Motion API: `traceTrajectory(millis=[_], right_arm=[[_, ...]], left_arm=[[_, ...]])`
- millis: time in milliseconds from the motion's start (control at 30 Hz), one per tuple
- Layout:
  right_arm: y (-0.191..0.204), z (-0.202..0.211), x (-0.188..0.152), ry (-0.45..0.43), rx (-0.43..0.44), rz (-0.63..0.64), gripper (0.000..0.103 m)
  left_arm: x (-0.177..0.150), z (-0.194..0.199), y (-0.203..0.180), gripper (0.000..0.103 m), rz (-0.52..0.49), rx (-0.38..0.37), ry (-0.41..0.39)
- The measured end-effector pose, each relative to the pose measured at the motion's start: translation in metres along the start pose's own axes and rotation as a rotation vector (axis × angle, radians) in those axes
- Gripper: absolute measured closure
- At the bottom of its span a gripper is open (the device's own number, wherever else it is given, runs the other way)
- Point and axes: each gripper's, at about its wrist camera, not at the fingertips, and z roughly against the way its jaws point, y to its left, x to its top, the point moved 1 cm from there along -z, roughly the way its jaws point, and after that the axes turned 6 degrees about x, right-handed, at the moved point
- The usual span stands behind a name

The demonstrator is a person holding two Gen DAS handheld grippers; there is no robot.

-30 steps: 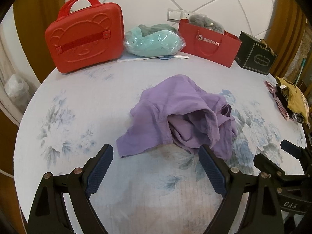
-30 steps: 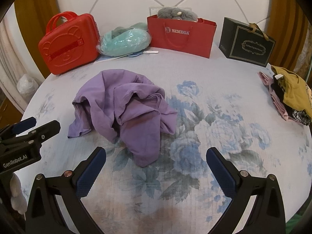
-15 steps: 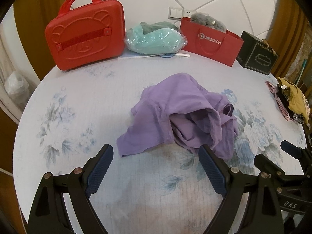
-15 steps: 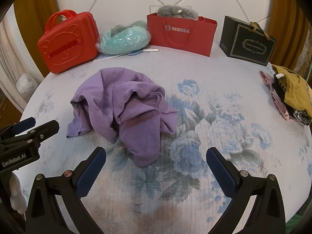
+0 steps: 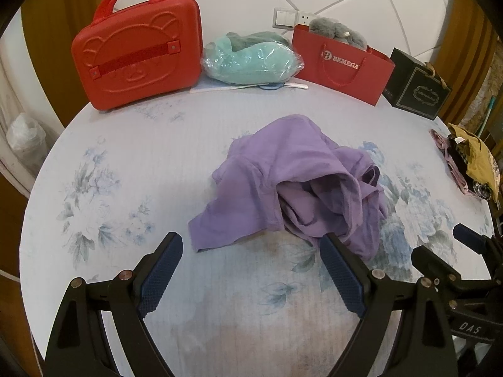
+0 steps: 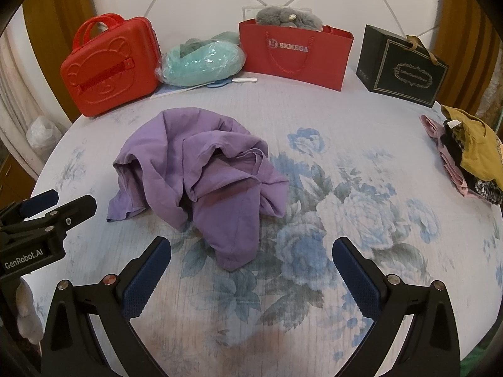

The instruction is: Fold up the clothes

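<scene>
red bag (image 6: pixel 294 51) holding grey plush (image 6: pixel 284 16)

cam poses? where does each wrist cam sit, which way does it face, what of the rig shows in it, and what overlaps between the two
Left wrist: on the left gripper, above the bed's near edge, facing the headboard; crumpled purple shirt just ahead; own open fingers below, right gripper at the right edge.
Right wrist: on the right gripper, same heading, further right; shirt ahead-left; own open fingers, left gripper at the left edge.
Shared: shirt, red case, red bag, black bag, clothes pile.
</scene>
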Motion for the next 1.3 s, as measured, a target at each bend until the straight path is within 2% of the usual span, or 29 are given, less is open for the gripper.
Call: traceTrajectory(millis=[333, 467, 567, 600, 667, 700, 733, 767, 800, 867, 900, 967, 1033, 1133, 1167, 1233, 1300], right_arm=[[-0.008, -0.018, 0.007, 0.019, 0.058, -0.007, 0.0], [0.005, -0.036, 0.009, 0.052, 0.112, 0.023, 0.0], [0.013, -0.056, 0.011, 0.088, 0.119, 0.043, 0.0], [0.015, -0.063, 0.011, 0.101, 0.12, 0.049, 0.0], [0.019, -0.08, 0.012, 0.126, 0.119, 0.058, 0.001], [0.019, -0.088, 0.013, 0.137, 0.114, 0.06, 0.003], [0.019, -0.094, 0.013, 0.148, 0.106, 0.062, 0.012], [0.018, -0.102, 0.013, 0.161, 0.102, 0.064, 0.026], [0.018, -0.109, 0.013, 0.176, 0.098, 0.066, 0.034], [0.016, -0.122, 0.012, 0.212, 0.101, 0.07, 0.066], [0.014, -0.122, 0.013, 0.213, 0.114, 0.068, 0.07], [0.009, -0.117, 0.017, 0.199, 0.151, 0.058, 0.084], [0.002, -0.103, 0.026, 0.152, 0.16, 0.047, 0.087], [-0.016, -0.063, 0.045, 0.031, 0.166, 0.022, 0.087], [-0.019, -0.045, 0.051, -0.019, 0.157, 0.02, 0.088], [-0.024, -0.014, 0.061, -0.112, 0.091, 0.033, 0.098], [-0.039, 0.024, 0.07, -0.199, 0.087, 0.007, 0.098]], left_arm=[[0.009, -0.033, 0.003, 0.013, -0.018, -0.016, 0.022], [0.013, -0.054, -0.001, 0.013, -0.045, -0.017, 0.039], [0.015, -0.074, -0.004, 0.014, -0.056, -0.03, 0.065], [0.015, -0.08, -0.005, 0.018, -0.062, -0.035, 0.068], [0.017, -0.092, -0.005, 0.046, -0.074, -0.038, 0.08], [0.018, -0.099, -0.005, 0.054, -0.078, -0.042, 0.093], [0.02, -0.107, -0.005, 0.07, -0.079, -0.051, 0.112], [0.021, -0.113, -0.004, 0.086, -0.079, -0.06, 0.126], [0.022, -0.114, -0.004, 0.092, -0.075, -0.06, 0.122], [0.026, -0.117, -0.002, 0.097, -0.069, -0.059, 0.113], [0.03, -0.115, 0.001, 0.097, -0.063, -0.046, 0.093], [0.039, -0.104, 0.013, 0.098, -0.031, -0.015, 0.05], [0.046, -0.087, 0.021, 0.098, -0.014, -0.03, 0.015], [0.056, -0.06, 0.033, 0.098, 0.012, -0.054, -0.037], [0.059, -0.051, 0.037, 0.098, 0.021, -0.062, -0.054], [0.066, -0.033, 0.044, 0.098, 0.038, -0.078, -0.089], [0.069, -0.006, 0.041, 0.098, 0.033, -0.106, -0.145]])
